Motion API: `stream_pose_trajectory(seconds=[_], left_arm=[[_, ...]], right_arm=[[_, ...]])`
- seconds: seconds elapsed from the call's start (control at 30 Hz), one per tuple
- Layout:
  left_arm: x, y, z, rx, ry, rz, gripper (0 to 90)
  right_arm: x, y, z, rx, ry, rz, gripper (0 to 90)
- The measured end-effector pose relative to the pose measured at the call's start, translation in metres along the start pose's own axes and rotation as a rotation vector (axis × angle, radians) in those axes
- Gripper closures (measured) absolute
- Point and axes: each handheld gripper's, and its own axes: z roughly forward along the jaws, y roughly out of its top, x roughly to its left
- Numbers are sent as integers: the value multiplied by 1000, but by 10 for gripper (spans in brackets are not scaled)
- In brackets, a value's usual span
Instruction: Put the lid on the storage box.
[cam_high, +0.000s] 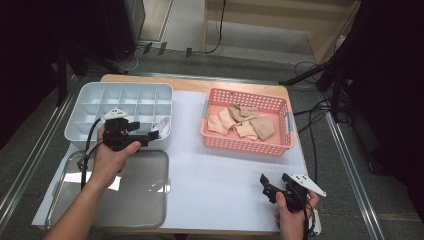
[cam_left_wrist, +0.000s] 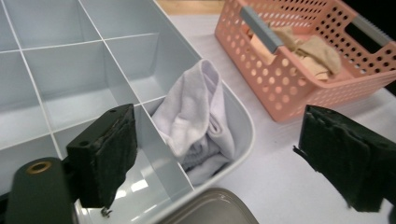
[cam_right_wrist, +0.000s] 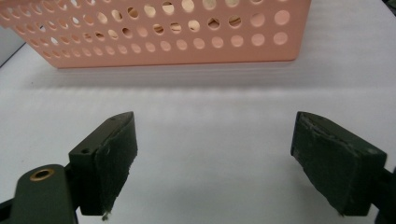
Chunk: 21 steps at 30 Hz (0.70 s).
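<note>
A white sock (cam_high: 162, 127) (cam_left_wrist: 196, 116) lies bunched in the near right corner compartment of a grey divided box (cam_high: 120, 86) (cam_left_wrist: 246, 133). My left gripper (cam_high: 152, 134) (cam_left_wrist: 224, 158) hovers just in front of that compartment, open, with nothing between its jaws. A pink perforated basket (cam_high: 247, 145) (cam_left_wrist: 289, 88) (cam_right_wrist: 154, 42) at the right holds several tan socks (cam_high: 245, 122) (cam_left_wrist: 308, 46). My right gripper (cam_high: 265, 182) (cam_right_wrist: 215, 163) rests near the table's front right edge, open and empty, pointing at the basket's near wall.
A shiny metal tray (cam_high: 100, 200) (cam_left_wrist: 210, 210) lies at the front left, under my left forearm. White sheeting (cam_high: 220, 170) covers the table between tray and basket. The other compartments of the divided box hold nothing that I can see.
</note>
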Motion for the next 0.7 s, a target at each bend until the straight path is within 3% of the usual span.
stream_pose_trajectory(seconds=[0.07, 0.13, 0.27, 0.37, 0.47, 0.6, 0.7], left_arm=[[-1, -7, -11, -42, 15, 10, 36], [0, -12, -19, -77, 4, -15, 33], [-2, -22, -30, -123, 38, 17, 19], [-3, -32, -33, -123, 64, 47, 16], [-1, -42, -40, -101, 48, 44, 16], [-3, -58, -56, -132, 38, 49, 16], [-7, -71, -64, -140, 68, 91, 16]], right_arm=[[0, 0, 0, -4, 0, -7, 145], [0, 0, 0, -5, 0, -9, 145], [1, 0, -1, -8, -4, -10, 145], [2, 0, 0, -10, -8, -20, 146], [3, 0, 0, -4, -7, -24, 146], [1, 0, -1, -12, -6, -14, 146], [3, 0, 0, -7, -17, -28, 146]])
